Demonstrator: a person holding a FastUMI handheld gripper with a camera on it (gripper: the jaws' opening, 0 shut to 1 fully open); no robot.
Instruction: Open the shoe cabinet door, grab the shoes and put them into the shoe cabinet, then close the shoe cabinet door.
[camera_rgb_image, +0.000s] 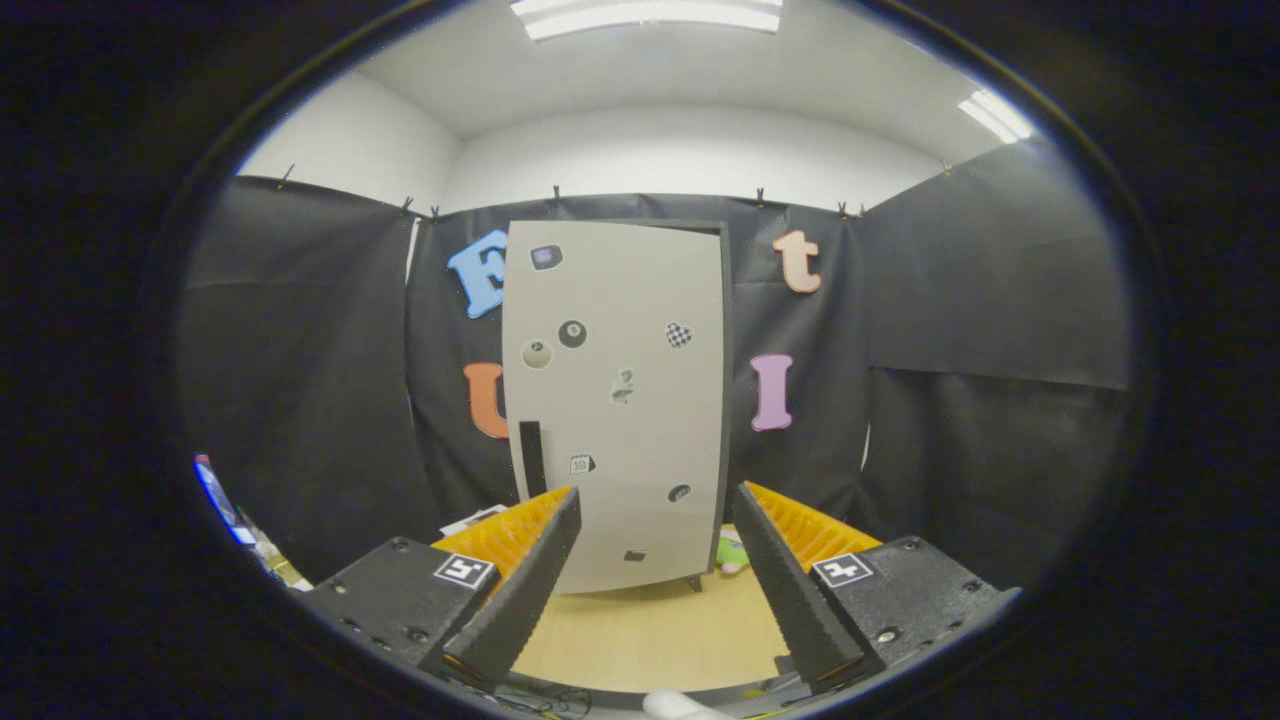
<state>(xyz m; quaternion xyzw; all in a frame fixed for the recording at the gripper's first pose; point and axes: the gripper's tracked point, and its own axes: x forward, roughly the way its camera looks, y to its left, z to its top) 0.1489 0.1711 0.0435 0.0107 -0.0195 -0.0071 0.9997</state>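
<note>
While the claw stands wide apart with nothing between its two fingers, the shoe cabinet occupies the centre of the frame, beyond the fingertips and well apart from them. Its door is a tall, flat, matte panel of pale grey-beige with rounded corners, and it sits closed against a dark, thin frame that shows along the top and right edges. The cabinet stands upright on the tabletop, a smooth light wood-grain surface that fills the lower centre of the frame between the fingers.

Both fingers are wedge-shaped. Their inner faces are black and finely ribbed like saw-teeth; their outer backs are orange and ridged. Each finger is mounted on a black, speckled block with screw heads and a small square black-and-white marker.

A narrow black vertical handle, rectangular and flat, sits near the lower left edge of the door, just above the tip of the left finger in the frame. Small stickers are scattered over the door face: round, square and irregular shapes, one of them chequered. Their finer detail is too small to tell.

At the lower right corner of the cabinet, beside the right finger, a small soft-looking object in pink and green rests on the tabletop; whether it is a shoe cannot be told.
</note>
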